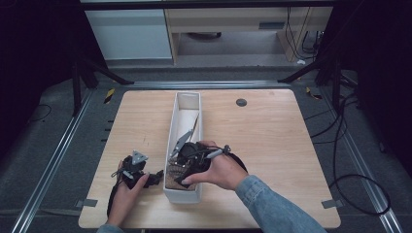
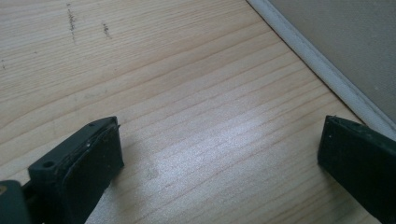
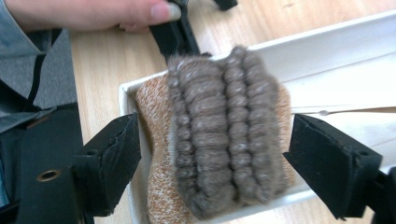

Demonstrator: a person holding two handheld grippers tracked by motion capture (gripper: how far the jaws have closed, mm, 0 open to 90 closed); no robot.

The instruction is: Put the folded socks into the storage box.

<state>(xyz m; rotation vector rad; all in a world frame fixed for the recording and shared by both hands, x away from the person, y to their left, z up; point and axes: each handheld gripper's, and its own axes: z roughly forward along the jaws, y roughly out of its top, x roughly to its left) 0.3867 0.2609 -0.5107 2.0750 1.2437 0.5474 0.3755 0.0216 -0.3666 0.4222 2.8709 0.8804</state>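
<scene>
The left tool [image 1: 133, 171] rests on the wooden worktop [image 1: 272, 145] just left of the long white bin [image 1: 187, 102], jaws apart and empty. At the bin's near end, the right tool [image 3: 212, 154] stands open around a grey-brown knitted sock [image 3: 219, 130] without pressing it. The sock lies inside the bin; placing looks finished, withdrawal remains.

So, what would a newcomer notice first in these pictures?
Probably the long white tray in the middle of the wooden table, with a fuzzy brown-grey knitted item lying at its near end. The right gripper hangs over that item with jaws open on either side, while the left gripper rests open on bare wood beside the tray.
</scene>
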